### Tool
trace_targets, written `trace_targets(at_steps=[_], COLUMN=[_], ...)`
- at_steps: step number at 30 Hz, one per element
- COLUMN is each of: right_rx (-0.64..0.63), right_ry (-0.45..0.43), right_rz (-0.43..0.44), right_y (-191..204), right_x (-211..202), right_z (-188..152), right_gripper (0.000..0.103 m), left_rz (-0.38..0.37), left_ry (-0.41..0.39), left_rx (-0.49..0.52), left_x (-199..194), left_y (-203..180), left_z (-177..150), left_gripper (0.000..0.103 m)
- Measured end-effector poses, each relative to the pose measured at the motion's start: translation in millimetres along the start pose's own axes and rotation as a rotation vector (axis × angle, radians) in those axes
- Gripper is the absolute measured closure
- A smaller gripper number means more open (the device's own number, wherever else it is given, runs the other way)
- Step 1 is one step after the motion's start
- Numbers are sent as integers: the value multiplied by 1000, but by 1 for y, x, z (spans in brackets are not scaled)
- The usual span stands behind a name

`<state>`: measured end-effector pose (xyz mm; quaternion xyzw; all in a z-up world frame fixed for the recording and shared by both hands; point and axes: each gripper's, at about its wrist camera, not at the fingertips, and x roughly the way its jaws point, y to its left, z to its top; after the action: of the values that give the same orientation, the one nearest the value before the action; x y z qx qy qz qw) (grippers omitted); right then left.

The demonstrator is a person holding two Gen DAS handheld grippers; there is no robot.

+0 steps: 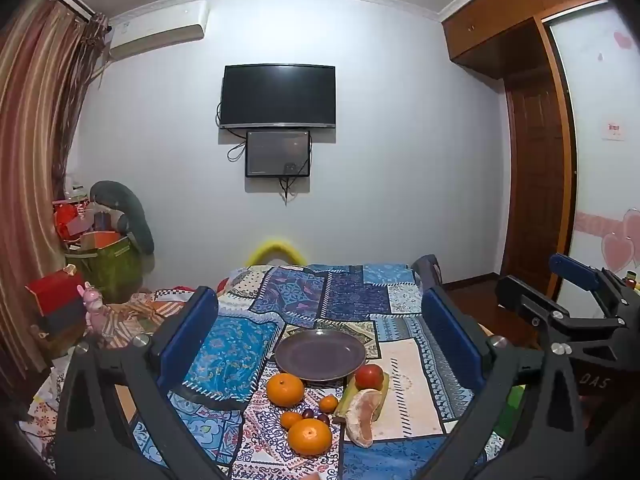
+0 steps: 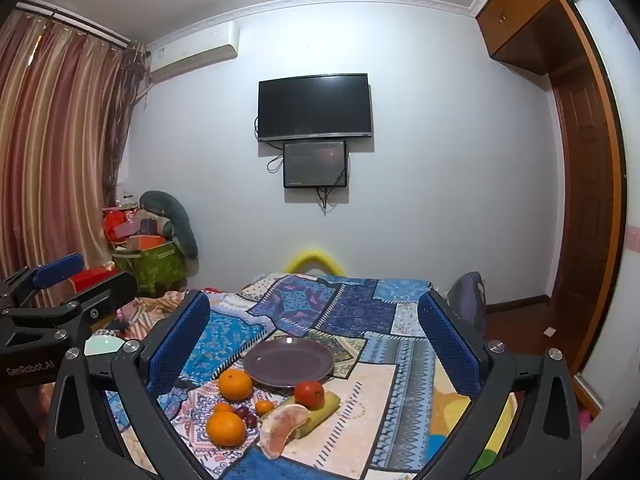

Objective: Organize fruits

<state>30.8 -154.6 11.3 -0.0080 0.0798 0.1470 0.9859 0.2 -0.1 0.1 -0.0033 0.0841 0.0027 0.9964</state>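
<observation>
Fruits (image 1: pixel 320 404) lie beside plate (image 1: pixel 320 354), ahead between left claw (image 1: pixel 320 332) fingers.

fruit cluster packed tight; open cloth on both sides

the plate (image 2: pixel 288 362) lies bare, bordered at its near rim by an orange (image 2: pixel 235 384) and tomato (image 2: pixel 309 393). the tomato sits on the banana (image 2: pixel 320 412), the pomelo segment (image 2: pixel 280 428) leans against it; small fruits crowd between the oranges. patterned cloth (image 2: pixel 400 400) right of them is open.
</observation>
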Motion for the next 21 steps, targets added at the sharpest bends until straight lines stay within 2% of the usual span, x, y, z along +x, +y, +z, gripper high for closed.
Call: trace_targets(at_steps=[21], right_rx=[17], right_ry=[5], right_rz=[-6], right_y=[-4], right_x=[0], right_z=[-3], right_gripper=[0], left_rz=[-6], left_ry=[-2], left_rx=[-12], left_x=[5], left_y=[4], left_z=[-5], left_gripper=[0])
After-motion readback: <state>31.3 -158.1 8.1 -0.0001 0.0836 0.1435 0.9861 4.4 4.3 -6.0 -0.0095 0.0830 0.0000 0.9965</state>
